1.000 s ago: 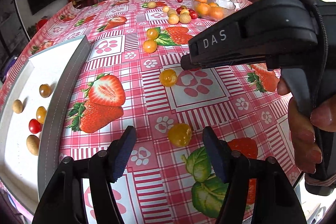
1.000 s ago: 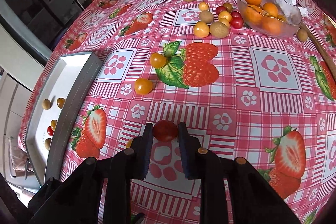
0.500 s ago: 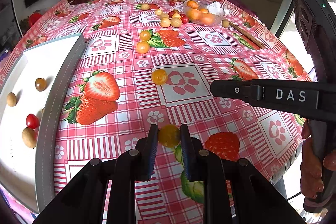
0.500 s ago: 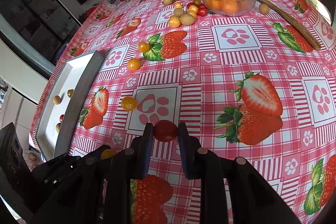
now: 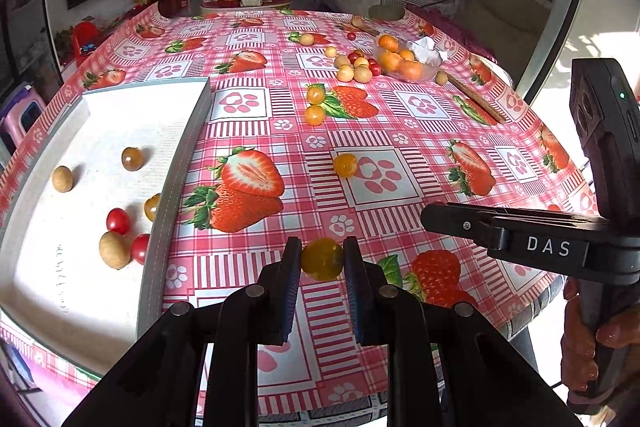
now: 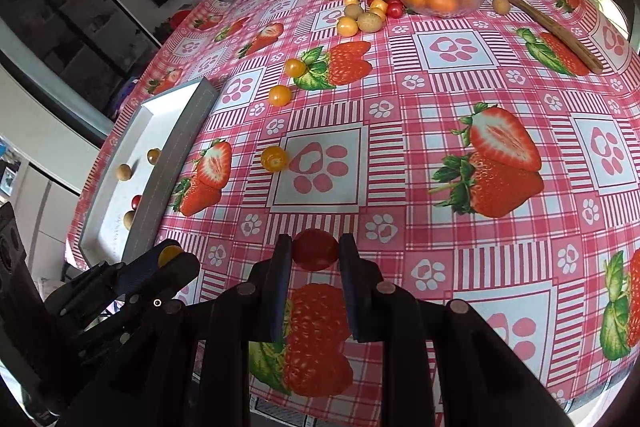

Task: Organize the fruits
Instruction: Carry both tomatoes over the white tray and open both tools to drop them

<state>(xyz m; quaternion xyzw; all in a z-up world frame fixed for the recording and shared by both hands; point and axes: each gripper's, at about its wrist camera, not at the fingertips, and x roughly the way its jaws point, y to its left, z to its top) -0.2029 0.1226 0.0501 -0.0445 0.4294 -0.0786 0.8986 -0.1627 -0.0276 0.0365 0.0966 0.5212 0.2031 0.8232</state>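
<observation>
My left gripper is shut on a yellow cherry tomato, held above the near table edge, right of the white tray. The tray holds several small fruits, among them red tomatoes and brown longans. My right gripper is shut on a red cherry tomato above the tablecloth; it shows side-on in the left wrist view. Loose yellow tomatoes lie on the cloth. The left gripper also shows in the right wrist view.
A glass bowl of oranges stands at the far right with a cluster of small fruits beside it. A wooden stick lies to its right. The strawberry-print tablecloth covers the table.
My left gripper closed on the yellow tomato and lifted it off the table. My right gripper, holding the red tomato throughout, pulled back towards the near edge.
</observation>
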